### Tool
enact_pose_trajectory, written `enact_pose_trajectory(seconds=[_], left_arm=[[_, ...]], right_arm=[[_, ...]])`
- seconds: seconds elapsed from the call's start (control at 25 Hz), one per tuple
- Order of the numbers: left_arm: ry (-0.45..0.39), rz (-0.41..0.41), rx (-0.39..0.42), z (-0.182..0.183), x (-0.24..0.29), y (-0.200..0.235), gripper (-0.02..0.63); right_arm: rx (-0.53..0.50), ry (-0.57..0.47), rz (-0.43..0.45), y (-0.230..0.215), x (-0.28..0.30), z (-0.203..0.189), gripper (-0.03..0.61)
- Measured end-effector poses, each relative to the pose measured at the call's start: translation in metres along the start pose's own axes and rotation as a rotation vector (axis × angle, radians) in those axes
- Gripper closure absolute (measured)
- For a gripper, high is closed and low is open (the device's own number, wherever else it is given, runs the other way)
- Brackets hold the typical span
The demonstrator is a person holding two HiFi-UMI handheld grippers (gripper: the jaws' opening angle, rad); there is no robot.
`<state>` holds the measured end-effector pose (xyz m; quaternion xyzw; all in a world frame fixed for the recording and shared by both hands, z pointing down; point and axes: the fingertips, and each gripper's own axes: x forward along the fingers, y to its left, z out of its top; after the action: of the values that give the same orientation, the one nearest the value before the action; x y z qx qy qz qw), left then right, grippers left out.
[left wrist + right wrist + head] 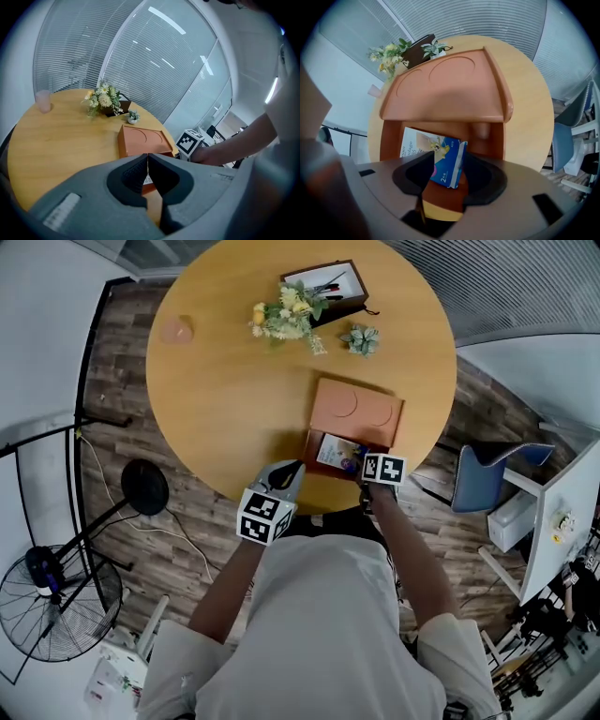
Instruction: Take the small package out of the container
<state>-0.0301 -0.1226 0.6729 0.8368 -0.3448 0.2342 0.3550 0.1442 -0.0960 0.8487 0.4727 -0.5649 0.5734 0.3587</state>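
Small package: one, inside one orange container.

A round wooden table stands on a dark wood-plank floor, with pale slatted blinds covering the tall windows beyond its far edge. A black floor fan stands off its left edge. A blue chair and a white desk stand near its right edge.
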Motion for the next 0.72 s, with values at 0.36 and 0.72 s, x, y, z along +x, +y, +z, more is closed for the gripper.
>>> enact_pose_trajectory(seconds=[0.36, 0.72], left_arm=[[0.0, 0.049, -0.038, -0.009, -0.006, 0.02, 0.594], [0.003, 0.071, -0.051, -0.019, -0.018, 0.026, 0.594]], right_arm=[[-0.067, 0.041, 0.079, 0.022, 0.015, 0.0, 0.388], [-0.101, 0.041, 0.088, 0.032, 0.024, 0.001, 0.382]])
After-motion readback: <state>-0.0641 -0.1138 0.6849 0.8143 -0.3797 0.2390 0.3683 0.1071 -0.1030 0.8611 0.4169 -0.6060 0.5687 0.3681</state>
